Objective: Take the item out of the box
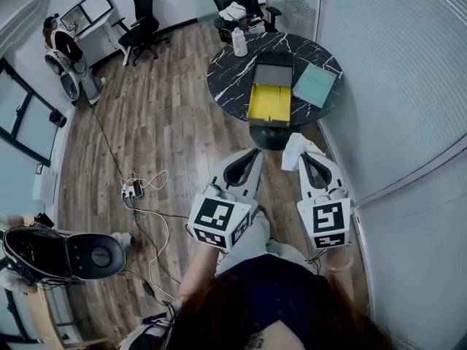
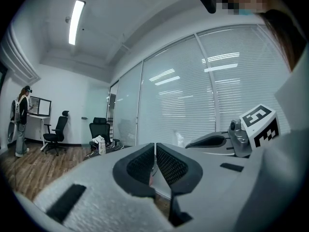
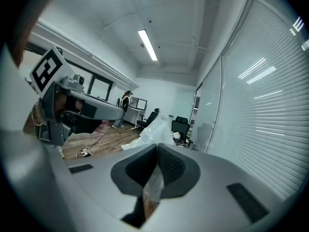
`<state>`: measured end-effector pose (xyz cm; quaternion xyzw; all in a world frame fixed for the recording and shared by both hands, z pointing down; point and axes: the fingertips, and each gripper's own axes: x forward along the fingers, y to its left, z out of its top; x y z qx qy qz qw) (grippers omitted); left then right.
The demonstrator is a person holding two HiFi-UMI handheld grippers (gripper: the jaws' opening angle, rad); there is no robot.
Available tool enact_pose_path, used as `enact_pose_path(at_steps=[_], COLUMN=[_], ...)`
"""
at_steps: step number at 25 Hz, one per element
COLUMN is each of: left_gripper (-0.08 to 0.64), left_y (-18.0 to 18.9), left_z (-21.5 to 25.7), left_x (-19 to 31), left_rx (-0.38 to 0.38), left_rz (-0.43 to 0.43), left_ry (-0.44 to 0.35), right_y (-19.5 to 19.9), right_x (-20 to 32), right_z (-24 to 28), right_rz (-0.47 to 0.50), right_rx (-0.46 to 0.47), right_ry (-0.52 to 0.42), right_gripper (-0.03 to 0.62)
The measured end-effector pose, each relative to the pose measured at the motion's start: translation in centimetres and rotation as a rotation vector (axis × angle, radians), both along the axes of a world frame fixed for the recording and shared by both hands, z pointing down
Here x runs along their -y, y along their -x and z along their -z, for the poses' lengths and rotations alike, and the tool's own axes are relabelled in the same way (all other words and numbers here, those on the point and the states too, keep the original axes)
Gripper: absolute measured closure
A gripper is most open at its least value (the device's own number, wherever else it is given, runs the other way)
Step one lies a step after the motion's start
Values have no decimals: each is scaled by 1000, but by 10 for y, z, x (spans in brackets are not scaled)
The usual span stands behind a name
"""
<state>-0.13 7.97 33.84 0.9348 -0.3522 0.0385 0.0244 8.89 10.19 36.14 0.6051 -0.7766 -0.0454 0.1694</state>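
Note:
An open box (image 1: 268, 105) with a yellow inside lies on the round black marble table (image 1: 226, 75); I see nothing in the yellow part. Its grey flap (image 1: 273, 74) lies at the far end. My right gripper (image 1: 305, 156) is held off the table's near side, over the floor, shut on a white plastic bag (image 1: 293, 150). In the right gripper view the bag (image 3: 157, 124) rises from between the closed jaws of that gripper (image 3: 157, 153). My left gripper (image 1: 252, 154) hangs beside it, shut (image 2: 155, 151) with nothing visibly held.
A teal flat panel (image 1: 314, 84) lies right of the box and a white bottle (image 1: 238, 42) stands at the table's far edge. Office chairs (image 1: 142, 22) stand beyond. Cables and a power strip (image 1: 132, 190) lie on the wood floor. Glass walls with blinds run along the right.

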Motion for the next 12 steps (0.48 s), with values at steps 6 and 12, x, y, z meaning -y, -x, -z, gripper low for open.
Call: enact_pose_path(at_steps=[6, 12], left_gripper=[531, 531], left_y=[-5, -7], left_z=[1, 3], left_x=[8, 23], left_rx=[5, 4], left_rz=[-10, -8], left_ry=[-1, -2], right_y=[-5, -8], right_x=[7, 22], right_z=[1, 2], right_rz=[-12, -13], right_rx=[9, 17], right_ry=[-1, 1], right_gripper=[566, 566])
